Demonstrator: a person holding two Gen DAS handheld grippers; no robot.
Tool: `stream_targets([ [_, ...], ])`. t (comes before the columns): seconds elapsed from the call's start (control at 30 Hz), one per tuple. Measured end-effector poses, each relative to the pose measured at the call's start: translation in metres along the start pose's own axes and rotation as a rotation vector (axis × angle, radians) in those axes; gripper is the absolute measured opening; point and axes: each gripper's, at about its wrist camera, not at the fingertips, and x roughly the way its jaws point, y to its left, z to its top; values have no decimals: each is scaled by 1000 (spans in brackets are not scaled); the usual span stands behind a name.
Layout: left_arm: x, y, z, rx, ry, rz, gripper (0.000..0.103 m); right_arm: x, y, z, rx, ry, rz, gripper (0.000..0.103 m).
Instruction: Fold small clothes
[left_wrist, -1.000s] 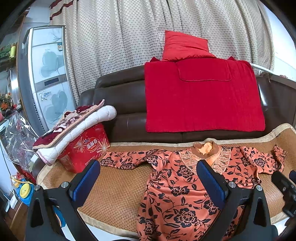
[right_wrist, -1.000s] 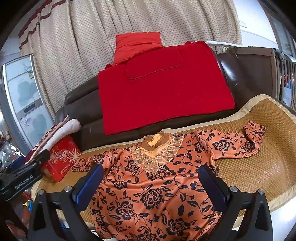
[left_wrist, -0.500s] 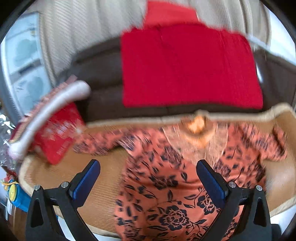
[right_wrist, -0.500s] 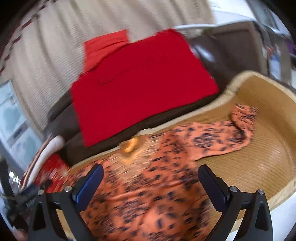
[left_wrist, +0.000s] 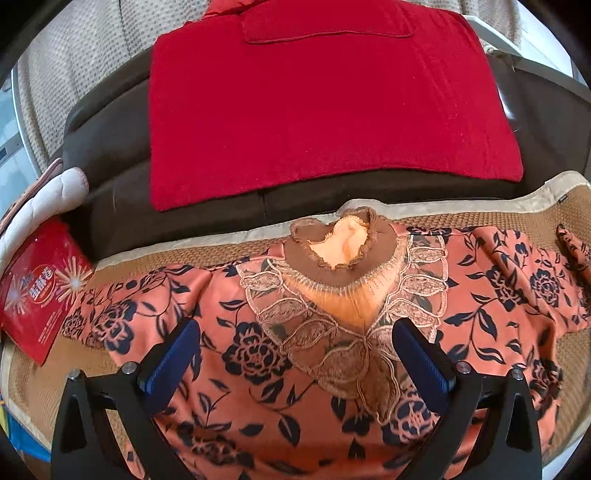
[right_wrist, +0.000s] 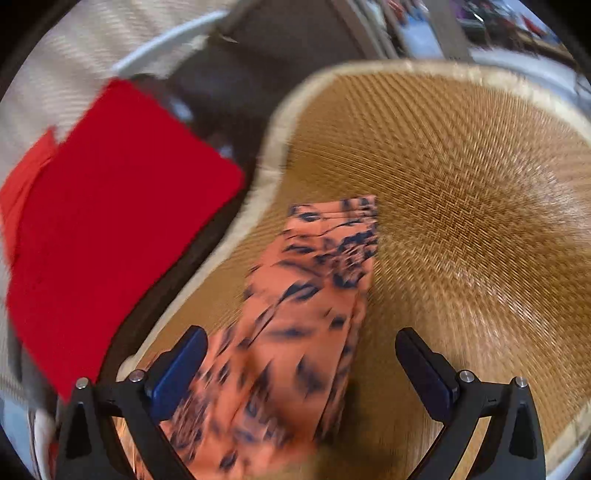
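An orange blouse with dark flowers (left_wrist: 258, 354) lies spread flat on a woven mat (left_wrist: 192, 258), its brown lace collar (left_wrist: 343, 243) toward the sofa and both sleeves stretched out. My left gripper (left_wrist: 295, 354) is open just above the chest, below the collar. My right gripper (right_wrist: 299, 362) is open over the right sleeve (right_wrist: 317, 266), whose cuff end points away from me. That view is motion-blurred. Neither gripper holds cloth.
A brown leather sofa (left_wrist: 110, 192) with a red blanket (left_wrist: 314, 96) rises behind the mat. A red box (left_wrist: 37, 291) and a rolled quilt (left_wrist: 44, 195) sit at the left end. The mat's pale border (right_wrist: 273, 147) curves around the sleeve end.
Both grippers have dropped closer to the blouse. The left moved in over the collar area. The right swung right, out along the right sleeve. Both stayed open.
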Motion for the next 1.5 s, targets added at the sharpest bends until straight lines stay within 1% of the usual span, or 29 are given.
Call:
stream_targets([
  [0.03,3,-1,2,1,6,2,103,9,-3,5,20,14,-6,96],
  [0.07,7,-2,3,1,12,6,103,22,-6,10,42,37,-22,92],
  [0.1,10,-2,3,-1,14,10,103,30,-8,12,57,50,-59,86],
  [0.17,12,-2,4,-5,12,15,103,36,-9,12,71,55,-105,84],
  [0.2,13,-2,5,-6,10,16,103,35,-5,12,48,36,-121,78],
  [0.23,14,-2,5,-7,10,16,103,36,-1,11,33,39,-126,71],
  [0.3,13,-1,6,-9,6,10,103,41,8,7,11,61,-134,33],
  [0.33,12,0,5,-8,1,11,103,44,13,5,3,66,-144,31],
  [0.4,8,4,4,-5,-16,20,103,43,22,2,-14,53,-148,19],
  [0.47,7,10,4,-12,-31,32,103,36,32,0,-31,35,-130,14],
  [0.53,5,20,4,-32,-40,38,103,23,46,-5,-45,13,-96,13],
  [0.57,4,27,5,-49,-45,44,103,12,59,-9,-71,-5,-60,13],
  [0.63,2,38,5,-72,-56,58,103,-3,80,-16,-107,-19,-14,13],
  [0.7,0,50,6,-95,-68,80,103,-23,115,-30,-159,-40,68,13],
  [0.77,-1,63,7,-120,-80,100,103,-43,161,-56,-225,-62,146,13],
  [0.8,-2,70,7,-132,-88,114,103,-47,179,-63,-250,-65,170,13],
  [0.87,-1,83,5,-146,-94,143,103,-61,227,-101,-350,-66,234,13],
  [0.93,0,99,2,-162,-95,167,103,-60,260,-136,-421,-39,283,13],
  [0.97,1,104,1,-167,-94,175,103,-59,282,-162,-468,-7,310,13],
  [1.0,4,113,-1,-176,-88,181,103,-59,289,-175,-491,9,319,14],
  [1.03,5,118,-3,-183,-81,180,103,-55,304,-200,-526,49,338,15],
  [1.07,8,125,-4,-194,-70,178,103,-52,312,-216,-541,85,358,16],
  [1.13,13,137,-7,-218,-50,164,103,-43,324,-248,-565,192,409,16],
  [1.2,16,145,-9,-240,-37,144,103,-38,333,-267,-601,268,432,16],
  [1.23,18,147,-10,-249,-34,136,103,-38,336,-272,-623,289,444,16],
  [1.3,20,148,-10,-261,-33,105,103,-34,331,-264,-623,286,473,16],
  [1.37,22,143,-9,-260,-29,70,103,-41,321,-248,-564,246,518,16],
  [1.43,23,133,-8,-246,-23,46,103,-45,300,-228,-480,182,532,28],
  [1.5,24,121,-6,-229,-21,26,103,-40,289,-209,-395,146,518,94],
])
